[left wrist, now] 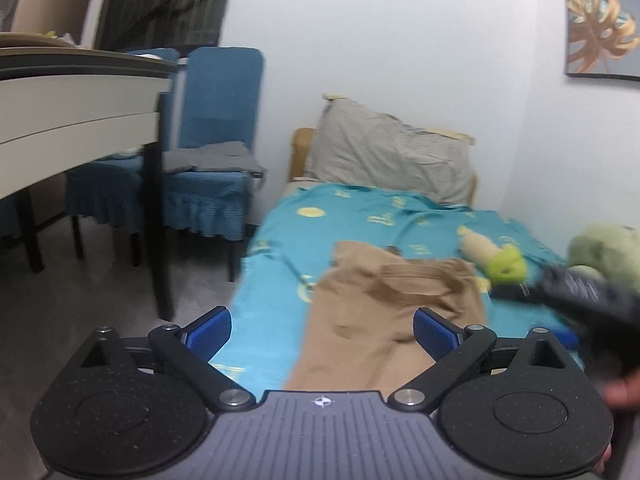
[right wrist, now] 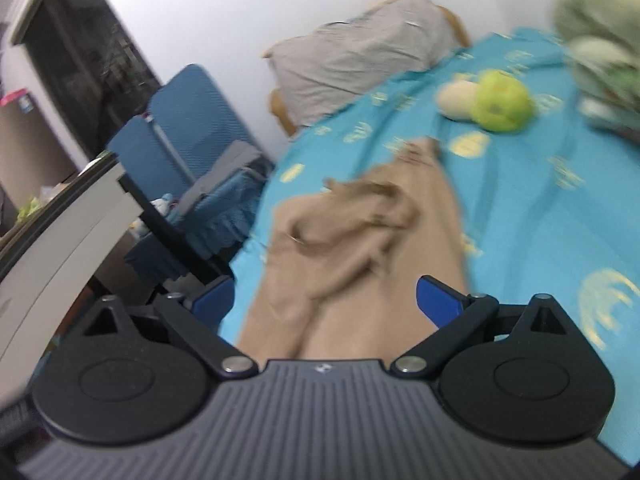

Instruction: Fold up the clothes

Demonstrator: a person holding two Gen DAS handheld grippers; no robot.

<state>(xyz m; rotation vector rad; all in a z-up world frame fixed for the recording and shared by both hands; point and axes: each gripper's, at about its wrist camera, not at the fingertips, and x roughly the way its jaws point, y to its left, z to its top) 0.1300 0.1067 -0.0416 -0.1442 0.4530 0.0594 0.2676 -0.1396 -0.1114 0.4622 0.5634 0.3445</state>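
Here we hold both grippers low over the near end of the bed point(left wrist: 280, 232), and both stand wide open with nothing between them. The left gripper point(left wrist: 322, 330) has its blue fingers point(left wrist: 208, 334) spread far apart. The right gripper point(right wrist: 326, 300) has its blue fingers point(right wrist: 438, 300) spread the same way.

The tan trousers point(left wrist: 384, 312) lie on the teal sheet point(right wrist: 520, 200), down the middle of the bed. Their top part is bunched and wrinkled, and the rest runs flat toward us, right under both grippers. We see teal sheet on both long sides of the trousers, more of it on the right. On the left the trousers lie near the bed edge, and past that edge is bare floor point(left wrist: 100, 300).

A grey pillow point(left wrist: 392, 156) leans at the far end of the bed. A small green and cream soft toy point(right wrist: 488, 100) lies past the trousers, apart from them. A big pale green soft toy point(right wrist: 600, 40) sits at the far right edge, blurred. Two blue chairs point(left wrist: 216, 140) and a white worktop point(left wrist: 72, 120) stand left of the bed, with floor between them and the bed
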